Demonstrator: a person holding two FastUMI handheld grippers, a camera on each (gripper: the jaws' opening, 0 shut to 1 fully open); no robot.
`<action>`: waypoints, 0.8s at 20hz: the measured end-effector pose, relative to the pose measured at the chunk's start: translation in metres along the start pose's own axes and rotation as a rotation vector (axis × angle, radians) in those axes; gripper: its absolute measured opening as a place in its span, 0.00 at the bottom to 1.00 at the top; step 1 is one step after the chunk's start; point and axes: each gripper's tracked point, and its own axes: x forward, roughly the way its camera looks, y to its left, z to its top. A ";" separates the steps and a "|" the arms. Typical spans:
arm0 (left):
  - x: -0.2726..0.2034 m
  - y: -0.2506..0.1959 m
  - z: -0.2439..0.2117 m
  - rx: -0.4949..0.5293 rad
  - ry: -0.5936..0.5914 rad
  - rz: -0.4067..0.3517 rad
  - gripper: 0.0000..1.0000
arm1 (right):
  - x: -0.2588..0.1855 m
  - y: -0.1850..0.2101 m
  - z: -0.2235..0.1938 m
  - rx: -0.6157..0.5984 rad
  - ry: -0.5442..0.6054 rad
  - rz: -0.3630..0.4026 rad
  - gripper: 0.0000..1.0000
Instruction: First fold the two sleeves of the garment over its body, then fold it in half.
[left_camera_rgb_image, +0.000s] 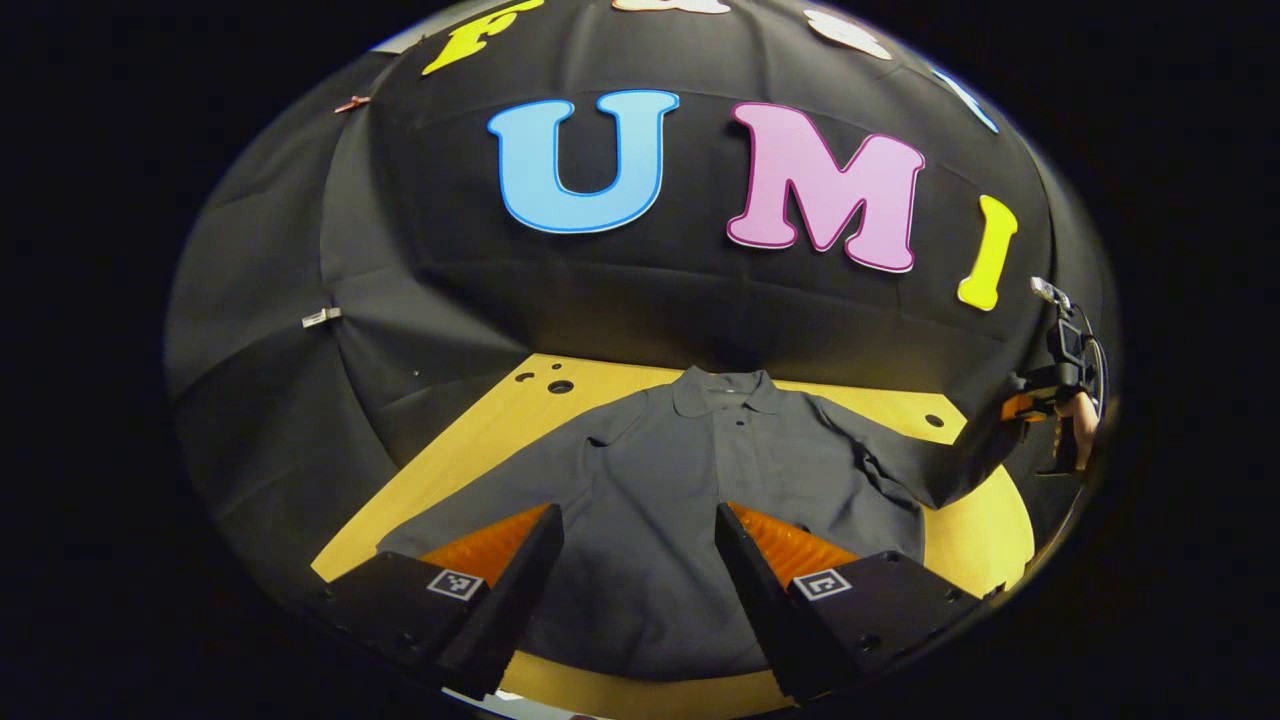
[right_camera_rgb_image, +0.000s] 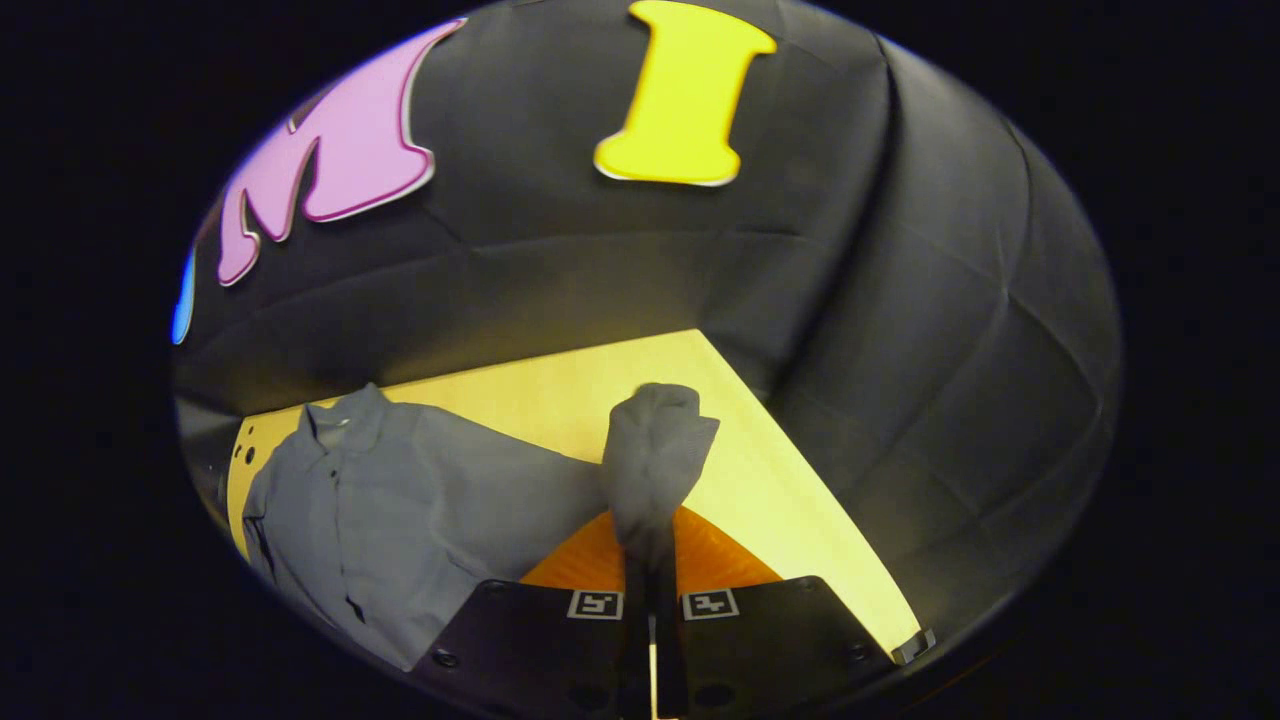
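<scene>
Closest in the right gripper view, the right tongs (right_camera_rgb_image: 652, 590) are pinched tight on the cuff end of the right sleeve (right_camera_rgb_image: 652, 455), the grey cloth bunched and standing up out of the narrow slot between the fingers, lifted clear of the desk (right_camera_rgb_image: 760, 470). From that grip the sleeve runs back toward the shirt (right_camera_rgb_image: 400, 520), which lies off to the left of these tongs, so the fold most likely has to carry the cuff leftward across the body.

In the left gripper view the left tongs (left_camera_rgb_image: 638, 560) stand wide apart and empty, hovering over the lower hem, with the shirt's body (left_camera_rgb_image: 650, 500) spread flat between and beyond the fingers. Its long axis runs straight away from these tongs, hem near, collar (left_camera_rgb_image: 725, 390) far. The left sleeve (left_camera_rgb_image: 480, 500) lies out flat on the desk, not yet folded. Farther off at the right edge, the raised sleeve stretches up to the other tongs and the hand (left_camera_rgb_image: 1075, 425) holding them.
</scene>
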 end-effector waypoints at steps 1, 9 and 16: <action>-0.003 0.005 -0.002 -0.008 -0.002 0.003 0.96 | -0.004 0.017 0.003 -0.015 -0.006 0.025 0.07; -0.021 0.055 -0.025 -0.120 0.012 0.092 0.96 | -0.014 0.165 0.010 -0.172 -0.022 0.222 0.07; -0.029 0.093 -0.035 -0.171 0.012 0.184 0.95 | -0.019 0.286 -0.014 -0.275 0.007 0.379 0.07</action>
